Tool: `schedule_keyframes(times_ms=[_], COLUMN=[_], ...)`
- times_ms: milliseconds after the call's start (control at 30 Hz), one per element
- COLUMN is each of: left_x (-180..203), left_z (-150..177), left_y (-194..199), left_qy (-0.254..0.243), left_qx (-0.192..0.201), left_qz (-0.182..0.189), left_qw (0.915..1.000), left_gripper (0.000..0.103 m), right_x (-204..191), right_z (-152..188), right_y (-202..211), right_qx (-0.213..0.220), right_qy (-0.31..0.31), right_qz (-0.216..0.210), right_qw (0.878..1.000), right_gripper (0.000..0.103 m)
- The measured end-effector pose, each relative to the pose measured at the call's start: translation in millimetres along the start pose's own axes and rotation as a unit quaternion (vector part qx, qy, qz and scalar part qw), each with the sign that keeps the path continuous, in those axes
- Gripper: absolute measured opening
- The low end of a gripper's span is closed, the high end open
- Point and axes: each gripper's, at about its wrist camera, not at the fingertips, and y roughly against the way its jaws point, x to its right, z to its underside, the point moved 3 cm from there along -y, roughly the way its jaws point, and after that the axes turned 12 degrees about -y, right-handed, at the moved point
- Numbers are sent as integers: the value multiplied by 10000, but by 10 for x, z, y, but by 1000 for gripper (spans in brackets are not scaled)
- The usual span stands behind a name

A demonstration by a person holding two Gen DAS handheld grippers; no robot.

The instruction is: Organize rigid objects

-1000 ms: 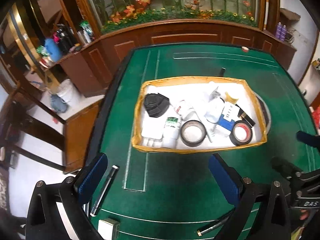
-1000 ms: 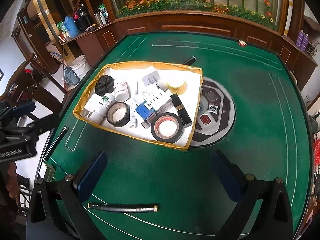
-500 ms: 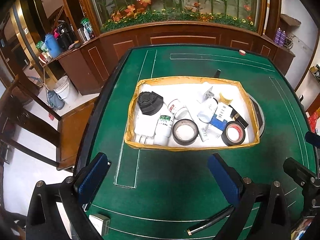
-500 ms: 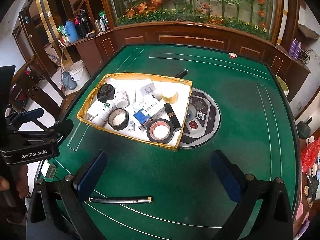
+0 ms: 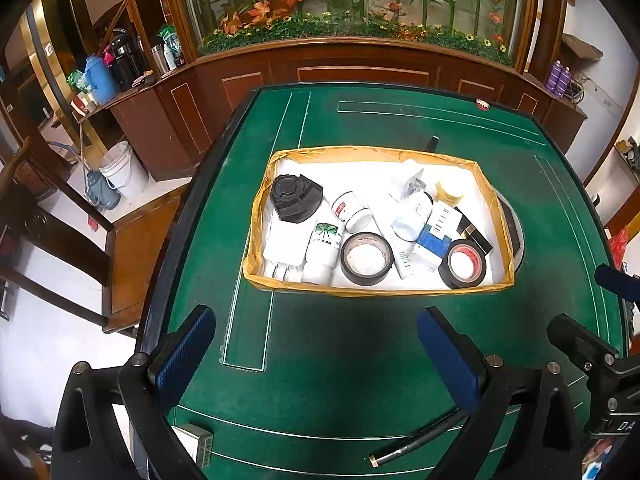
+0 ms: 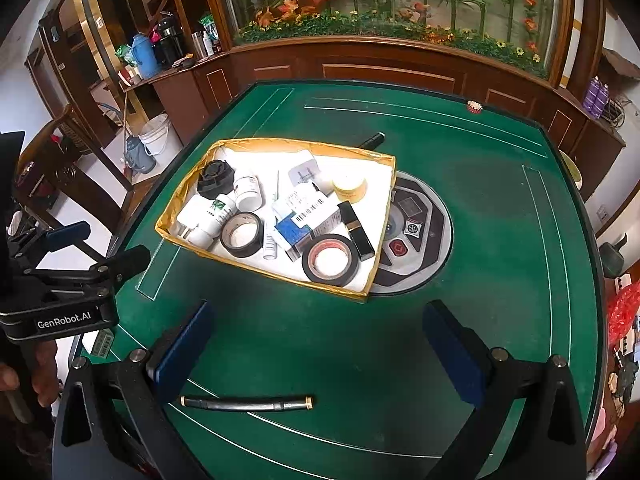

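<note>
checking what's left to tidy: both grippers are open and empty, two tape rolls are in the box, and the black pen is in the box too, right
Not quite. The pen is not in the box; it lies on the green table in front of it, as the right wrist view shows. The rest holds: the left gripper and right gripper are open and empty, and both tape rolls are in the box.

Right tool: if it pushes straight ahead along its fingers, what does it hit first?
Probably bare green felt; the right tool is open and empty. Beyond lies the tray's near wall, by the red-cored tape roll. Depth is unclear.

Home: mahjong table (image 6: 500, 216), wooden cabinets (image 5: 360, 76), chair (image 5: 132, 240)
</note>
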Motion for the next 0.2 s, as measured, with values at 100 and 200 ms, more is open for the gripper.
schedule_keyframes(times_ms=[100, 200], left_x=[-6, -1], left_z=[3, 14], left_y=[-4, -29], left_qy=[3, -27], left_qx=[22, -13], left_qz=[17, 65], left_qw=[10000, 10000], left_gripper=[102, 102], right_x=[-1, 16], right_z=[-2, 3], right_y=[-2, -37], right_qx=[-6, -49], right_qy=[-9, -54], right_qz=[2, 22], right_qw=[10000, 10000], right_gripper=[103, 103])
